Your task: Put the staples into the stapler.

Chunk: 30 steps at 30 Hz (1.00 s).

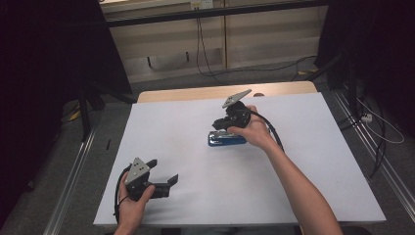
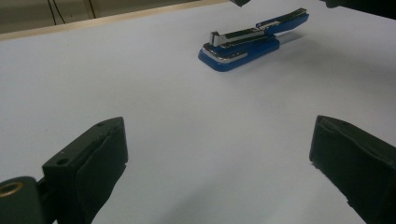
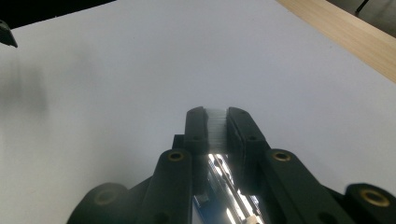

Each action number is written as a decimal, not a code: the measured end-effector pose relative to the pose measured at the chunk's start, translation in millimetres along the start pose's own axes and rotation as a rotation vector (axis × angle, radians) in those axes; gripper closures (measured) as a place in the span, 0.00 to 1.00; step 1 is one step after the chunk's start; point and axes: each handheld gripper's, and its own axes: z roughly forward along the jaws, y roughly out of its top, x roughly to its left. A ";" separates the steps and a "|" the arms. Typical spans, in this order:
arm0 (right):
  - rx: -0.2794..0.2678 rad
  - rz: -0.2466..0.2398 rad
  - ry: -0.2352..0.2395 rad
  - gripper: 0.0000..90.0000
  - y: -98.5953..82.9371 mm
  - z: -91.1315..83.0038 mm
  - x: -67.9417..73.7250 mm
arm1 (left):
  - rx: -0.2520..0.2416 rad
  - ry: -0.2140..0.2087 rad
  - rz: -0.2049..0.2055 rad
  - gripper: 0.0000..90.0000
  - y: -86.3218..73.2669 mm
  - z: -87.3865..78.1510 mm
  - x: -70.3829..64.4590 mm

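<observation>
A blue stapler (image 1: 226,140) lies on the white table (image 1: 205,196), right of centre. In the left gripper view the stapler (image 2: 243,44) has its top arm lifted off the base. My right gripper (image 1: 219,127) hangs just above it, pointing down and left. Seen along its own jaws, the right gripper (image 3: 216,114) is shut on a thin pale strip (image 3: 216,125) that looks like a strip of staples, with the stapler's shiny channel (image 3: 224,196) below. My left gripper (image 1: 164,171) rests near the front left of the table; its jaws (image 2: 219,154) stand wide open around nothing.
A bare wooden strip (image 1: 195,93) runs along the table's far edge. Cables (image 1: 205,58) trail over the floor beyond it, and metal rails (image 1: 73,166) flank the table. A dark jaw tip of the left gripper (image 3: 7,35) shows at the top left of the right gripper view.
</observation>
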 end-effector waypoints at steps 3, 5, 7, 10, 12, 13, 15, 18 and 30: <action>0.021 -0.022 0.004 0.88 1.1 2.6 -0.1 | 0.003 -0.001 0.000 0.05 0.1 0.6 -0.6; 0.032 -0.038 0.002 0.88 2.2 4.3 -1.1 | 0.003 -0.003 0.003 0.05 0.3 0.5 -0.7; 0.036 -0.045 0.002 0.87 3.7 5.6 -2.1 | -0.001 -0.003 0.000 0.05 0.1 0.4 -0.7; 0.048 -0.062 0.001 0.88 4.4 7.9 -4.6 | -0.001 -0.003 0.000 0.05 0.0 -0.1 0.1; 0.056 -0.062 -0.005 0.88 4.2 9.1 -6.0 | -0.003 -0.003 -0.002 0.05 0.0 -0.3 -0.2; 0.059 -0.061 -0.011 0.88 4.0 9.6 -6.7 | -0.002 -0.002 -0.002 0.05 0.0 -0.4 -0.4; 0.059 -0.072 -0.013 0.87 3.6 10.4 -8.8 | -0.001 -0.003 0.001 0.05 -0.1 -0.4 -0.2; 0.074 -0.083 -0.016 0.88 4.0 11.8 -10.8 | -0.002 -0.004 0.000 0.05 -0.1 -0.3 0.1; 0.130 -0.224 0.014 0.88 12.8 21.9 -6.3 | -0.002 -0.005 0.000 0.05 -0.1 -0.4 0.2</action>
